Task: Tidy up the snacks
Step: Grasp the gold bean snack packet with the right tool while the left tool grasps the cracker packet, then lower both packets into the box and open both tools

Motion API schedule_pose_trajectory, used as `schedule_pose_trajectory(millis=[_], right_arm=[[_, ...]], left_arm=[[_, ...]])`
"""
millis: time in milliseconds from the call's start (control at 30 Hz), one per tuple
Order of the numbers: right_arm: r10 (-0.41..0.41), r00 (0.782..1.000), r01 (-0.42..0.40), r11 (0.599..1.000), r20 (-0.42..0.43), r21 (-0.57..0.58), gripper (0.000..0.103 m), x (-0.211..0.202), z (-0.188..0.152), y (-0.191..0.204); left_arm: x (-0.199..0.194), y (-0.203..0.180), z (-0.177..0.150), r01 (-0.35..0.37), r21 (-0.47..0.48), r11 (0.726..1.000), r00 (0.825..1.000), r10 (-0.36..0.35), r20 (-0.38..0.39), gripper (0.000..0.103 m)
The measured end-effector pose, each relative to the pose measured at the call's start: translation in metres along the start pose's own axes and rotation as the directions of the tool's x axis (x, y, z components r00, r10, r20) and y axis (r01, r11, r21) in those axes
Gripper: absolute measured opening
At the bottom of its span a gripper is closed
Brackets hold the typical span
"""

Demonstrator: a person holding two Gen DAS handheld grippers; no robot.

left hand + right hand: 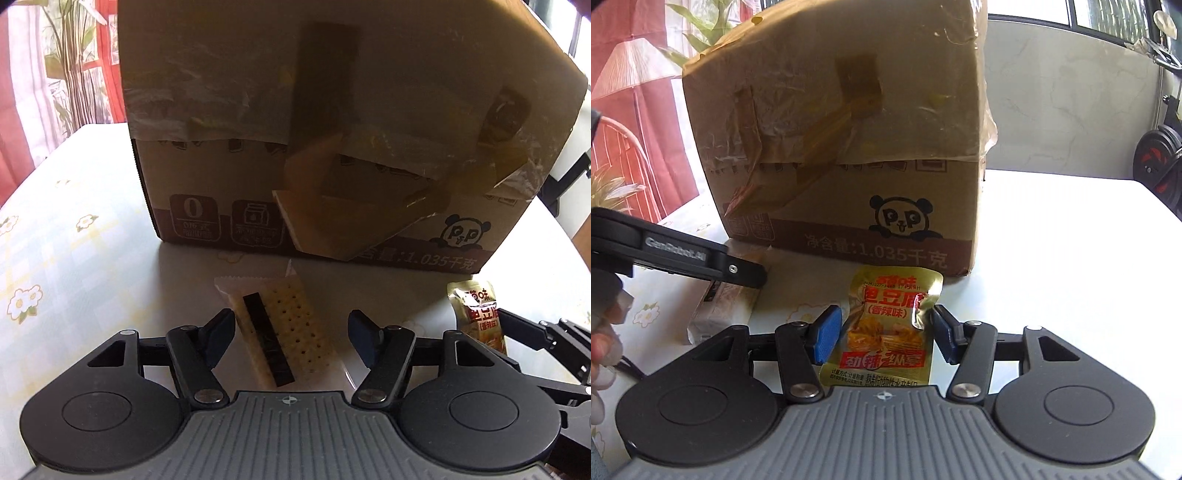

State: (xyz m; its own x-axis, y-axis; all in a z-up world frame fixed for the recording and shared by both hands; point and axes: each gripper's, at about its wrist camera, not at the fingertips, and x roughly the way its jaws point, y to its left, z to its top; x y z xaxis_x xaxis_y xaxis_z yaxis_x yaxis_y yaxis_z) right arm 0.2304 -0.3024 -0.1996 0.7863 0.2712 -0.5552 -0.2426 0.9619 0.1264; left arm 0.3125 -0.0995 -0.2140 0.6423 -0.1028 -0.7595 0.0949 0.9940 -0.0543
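A clear-wrapped cracker packet with a dark stripe lies on the table between the fingers of my left gripper, which is open, its pads apart from the packet. A gold tofu snack pouch lies between the blue pads of my right gripper, which is open around it; the right pad is at the pouch's edge. The pouch also shows in the left wrist view, the cracker packet in the right wrist view. A brown cardboard box with a panda print stands just behind both; it also shows in the right wrist view.
The table has a pale floral cloth. The left gripper's arm crosses the right wrist view at left. Red curtains and plants are behind at left; gym weights at far right.
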Motion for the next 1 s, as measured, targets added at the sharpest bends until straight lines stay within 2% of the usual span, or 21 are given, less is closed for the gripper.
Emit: schedule_pose_trajectory(millis=[167, 200, 267, 367, 467, 667, 867, 1000], right_arm=[[0.010, 1.000, -0.010, 1.000, -0.003, 0.010, 0.056, -0.001, 0.000, -0.002], [0.011, 1.000, -0.011, 1.000, -0.004, 0.017, 0.056, -0.001, 0.000, -0.003], [0.013, 1.000, -0.012, 1.000, -0.005, 0.028, 0.056, -0.001, 0.000, -0.005], [0.015, 1.000, -0.015, 0.999, -0.005, 0.034, 0.056, -0.004, 0.000, -0.006], [0.017, 1.000, -0.017, 0.999, -0.001, 0.037, 0.056, -0.004, 0.001, -0.007], [0.014, 1.000, -0.014, 0.999, 0.005, 0.030, 0.056, -0.005, 0.000, -0.005], [0.011, 0.999, -0.013, 0.999, 0.053, 0.041, 0.056, -0.019, 0.000, -0.004], [0.008, 0.993, -0.013, 0.999, 0.117, 0.043, 0.056, -0.040, 0.015, -0.005]], left_arm=[[0.008, -0.009, -0.004, -0.060, 0.069, 0.996, 0.998, 0.060, 0.002, 0.070], [0.006, -0.010, -0.005, -0.069, 0.084, 0.994, 0.998, 0.068, 0.014, 0.068], [0.003, -0.009, -0.008, -0.073, 0.088, 0.993, 0.997, 0.071, 0.026, 0.057], [-0.006, -0.003, -0.014, -0.040, 0.080, 0.996, 0.999, 0.037, 0.034, 0.051], [-0.020, 0.004, -0.022, 0.006, 0.055, 0.998, 0.999, -0.009, 0.045, 0.051], [-0.040, 0.010, -0.025, 0.025, 0.049, 0.998, 0.996, -0.029, 0.088, 0.050], [-0.067, 0.007, -0.020, 0.054, 0.066, 0.996, 0.988, -0.063, 0.141, 0.050], [-0.087, 0.010, -0.008, 0.071, 0.072, 0.995, 0.978, -0.084, 0.194, 0.050]])
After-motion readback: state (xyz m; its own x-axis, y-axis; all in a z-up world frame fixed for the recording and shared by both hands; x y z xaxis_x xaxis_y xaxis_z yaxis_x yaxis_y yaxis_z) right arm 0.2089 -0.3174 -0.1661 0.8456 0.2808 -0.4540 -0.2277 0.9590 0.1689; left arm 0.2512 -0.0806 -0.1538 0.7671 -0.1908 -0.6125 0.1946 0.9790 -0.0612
